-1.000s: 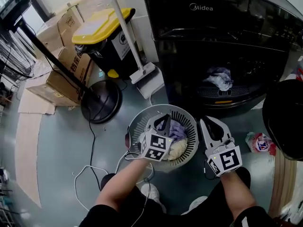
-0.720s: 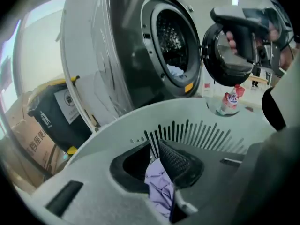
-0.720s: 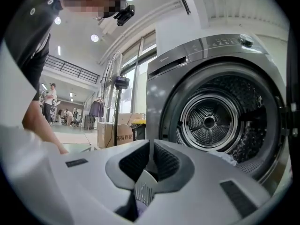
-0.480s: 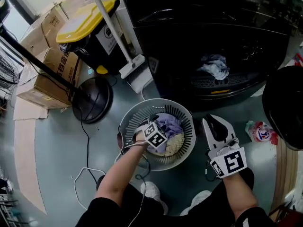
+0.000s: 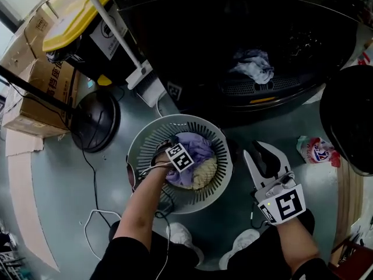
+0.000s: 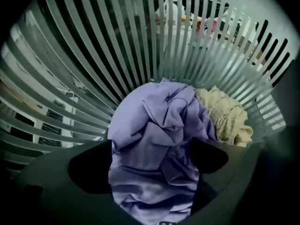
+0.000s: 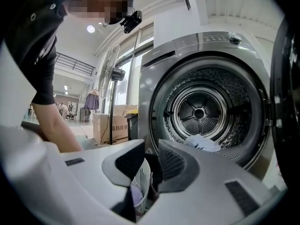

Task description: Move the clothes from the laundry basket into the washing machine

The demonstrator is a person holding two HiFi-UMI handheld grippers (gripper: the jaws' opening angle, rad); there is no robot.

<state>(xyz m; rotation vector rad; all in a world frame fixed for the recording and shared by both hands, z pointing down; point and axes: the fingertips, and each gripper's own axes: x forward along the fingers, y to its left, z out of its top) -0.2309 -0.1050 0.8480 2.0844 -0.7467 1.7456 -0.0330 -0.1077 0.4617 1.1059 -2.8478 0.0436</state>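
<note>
A round grey slatted laundry basket (image 5: pixel 145 142) stands on the floor in front of the washing machine's open drum (image 5: pixel 256 45). In it lie a purple garment (image 5: pixel 201 147) and a beige one (image 5: pixel 205 172). My left gripper (image 5: pixel 178 159) points steeply down into the basket. Its jaws have just been opening and now stand wide, with the purple garment (image 6: pixel 154 144) between them and the beige one (image 6: pixel 225 118) beside it. My right gripper (image 5: pixel 263 150) hovers right of the basket, facing the drum (image 7: pixel 201 114). Its jaws have just been opening to a narrow gap, with nothing between them. A pale cloth (image 5: pixel 252 63) lies in the drum.
The machine's dark door (image 5: pixel 349 115) hangs open at the right, with a red-and-white packet (image 5: pixel 317 150) on the floor below it. On the left are a black bin with a yellow lid (image 5: pixel 76 28), cardboard boxes (image 5: pixel 35 92), a fan's round base (image 5: pixel 93 118) and loose cables (image 5: pixel 96 226).
My left gripper has sunk from above the basket's rim down into it and tipped downward. The right gripper has stayed beside the basket. The head view has shifted toward the machine.
</note>
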